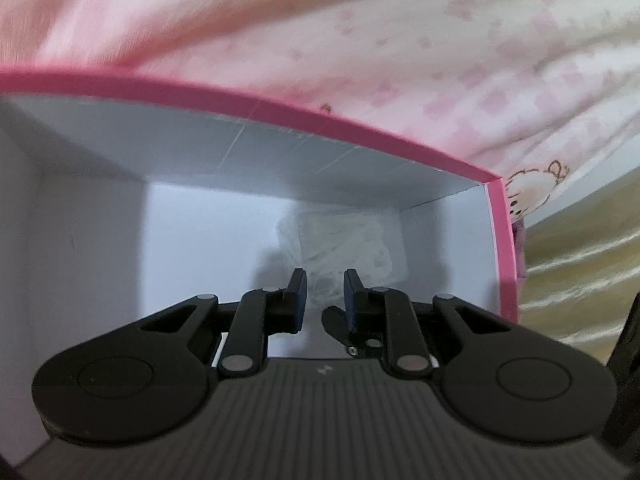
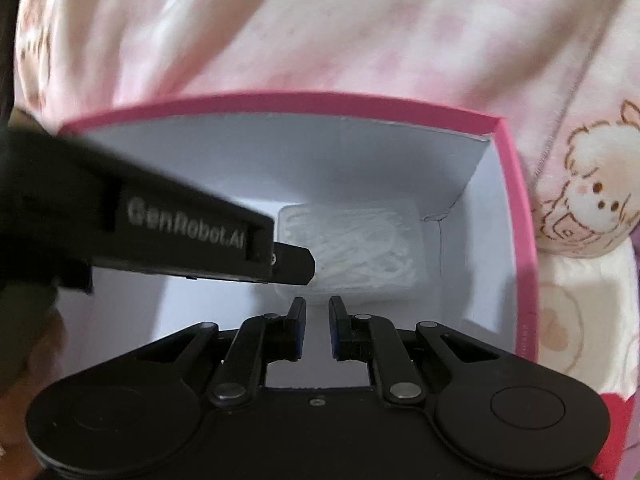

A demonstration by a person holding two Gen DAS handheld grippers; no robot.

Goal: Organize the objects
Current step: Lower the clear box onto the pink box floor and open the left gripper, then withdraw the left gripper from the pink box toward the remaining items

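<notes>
A pink-rimmed box (image 1: 360, 128) with white inner walls lies open on a pink patterned bedsheet. A clear plastic case of white looped items (image 1: 348, 256) rests on the box floor, also in the right wrist view (image 2: 360, 248). My left gripper (image 1: 325, 280) hangs inside the box just above the case, its jaws a little apart with nothing between them. In the right wrist view the left gripper (image 2: 292, 266) reaches in from the left. My right gripper (image 2: 318, 306) hovers over the box (image 2: 516, 200), its jaws a little apart and empty.
The pink sheet with cartoon sheep prints (image 2: 592, 196) surrounds the box. A tan shiny fabric (image 1: 580, 264) lies to the right of the box in the left wrist view.
</notes>
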